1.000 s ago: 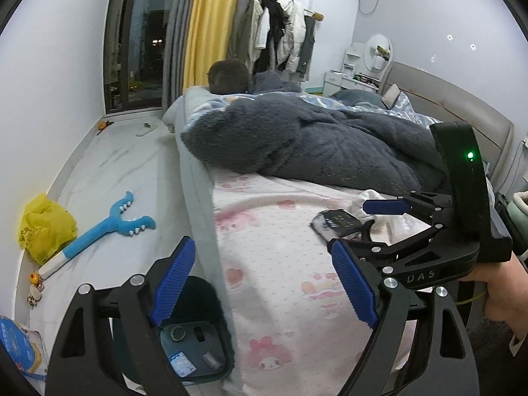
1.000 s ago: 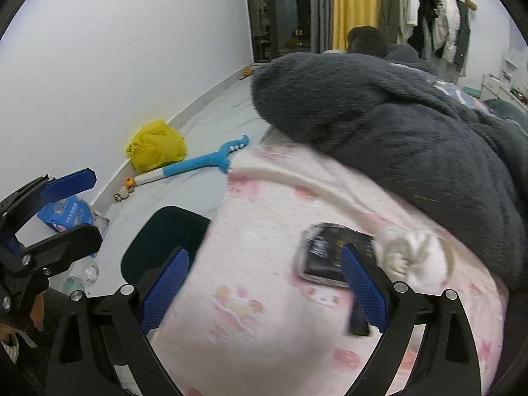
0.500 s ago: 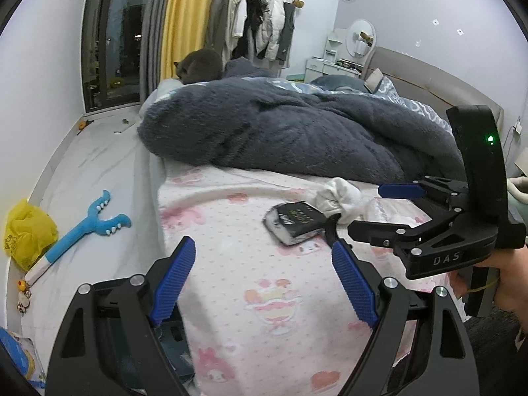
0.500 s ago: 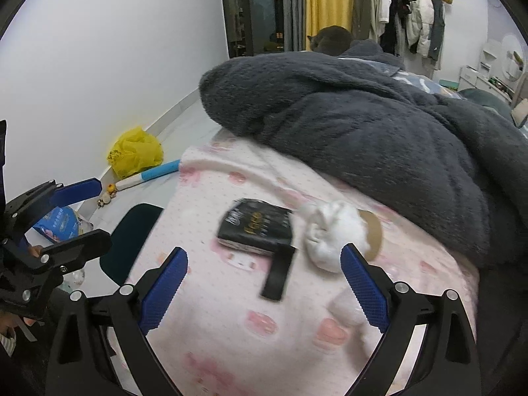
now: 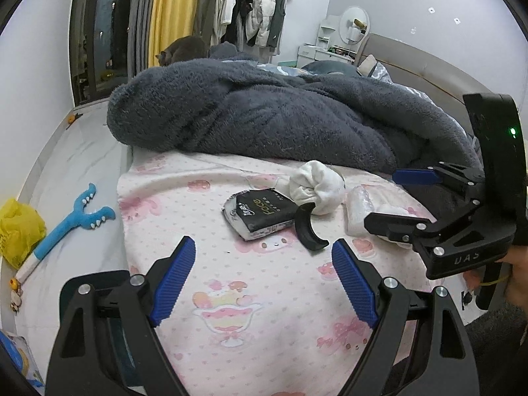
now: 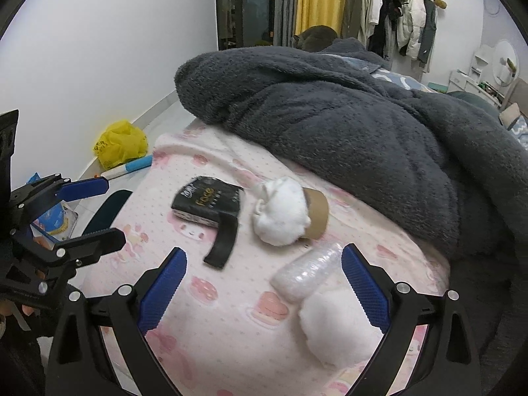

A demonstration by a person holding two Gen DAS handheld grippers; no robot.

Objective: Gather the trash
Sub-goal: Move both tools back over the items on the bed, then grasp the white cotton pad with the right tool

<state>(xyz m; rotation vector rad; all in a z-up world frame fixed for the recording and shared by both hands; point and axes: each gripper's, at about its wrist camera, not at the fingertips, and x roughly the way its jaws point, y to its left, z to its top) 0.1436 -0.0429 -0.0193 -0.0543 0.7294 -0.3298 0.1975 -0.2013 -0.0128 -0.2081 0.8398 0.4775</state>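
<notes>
Right wrist view: both grippers have swung from the bin side over the pink sheet (image 6: 231, 313), bringing the trash within reach, none yet collected. Relative to the black pack (image 6: 206, 203): grey blanket (image 6: 346, 125) behind; tissue wad (image 6: 280, 213) just right; plastic roll (image 6: 307, 275) nearer right; black strip (image 6: 222, 244) touching its near edge. Right gripper (image 6: 264, 290) spread, empty; left gripper (image 5: 264, 280) spread, empty.
</notes>
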